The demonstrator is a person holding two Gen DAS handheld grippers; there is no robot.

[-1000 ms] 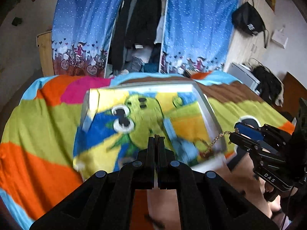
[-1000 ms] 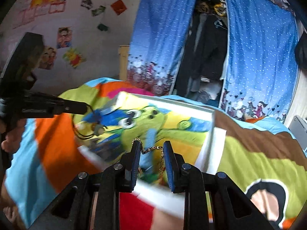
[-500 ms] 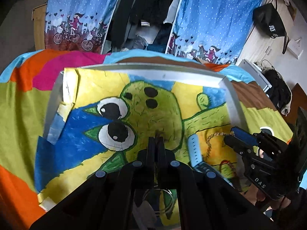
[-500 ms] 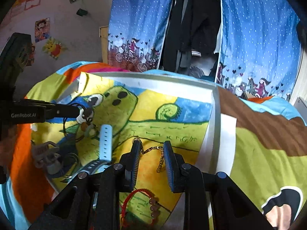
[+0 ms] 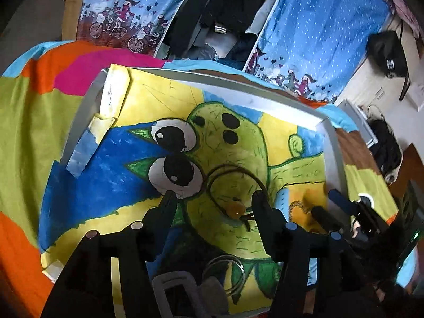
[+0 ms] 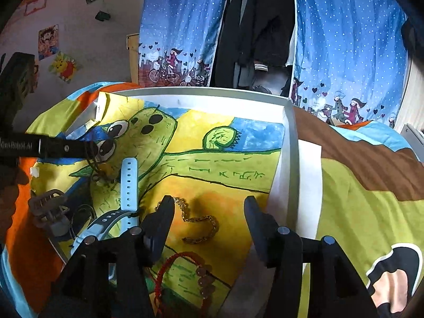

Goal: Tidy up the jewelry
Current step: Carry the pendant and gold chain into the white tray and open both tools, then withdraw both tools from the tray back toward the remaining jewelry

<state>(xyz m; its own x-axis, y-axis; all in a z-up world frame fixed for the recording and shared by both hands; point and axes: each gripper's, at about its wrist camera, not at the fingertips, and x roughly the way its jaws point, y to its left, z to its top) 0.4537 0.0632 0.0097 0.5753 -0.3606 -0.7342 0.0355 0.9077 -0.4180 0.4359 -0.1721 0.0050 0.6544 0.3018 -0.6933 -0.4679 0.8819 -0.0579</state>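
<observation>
A white tray (image 5: 79,122) lined with a cartoon drawing lies on the bed. My left gripper (image 5: 214,198) is open over a black cord necklace (image 5: 212,185) with an amber pendant (image 5: 235,208) lying on the drawing. My right gripper (image 6: 209,206) is open and empty over a gold chain (image 6: 204,225) that lies loose on the drawing. In the right wrist view, a red bead bracelet (image 6: 180,273), a light blue watch (image 6: 128,185), a grey hair claw (image 6: 47,209) and a thin ring (image 6: 82,217) also lie in the tray (image 6: 288,159).
The tray rests on a colourful bedspread (image 5: 31,111). Blue curtains (image 6: 180,26) and hanging dark clothes stand behind the bed. The right gripper shows at the right edge of the left wrist view (image 5: 336,206). A metal ring (image 5: 225,273) and hair claw (image 5: 175,291) lie under my left gripper.
Both grippers have opened. The gold chain dropped from the right gripper onto the tray; the black cord necklace now lies on the tray below the left gripper. Both moved closer over the tray.
</observation>
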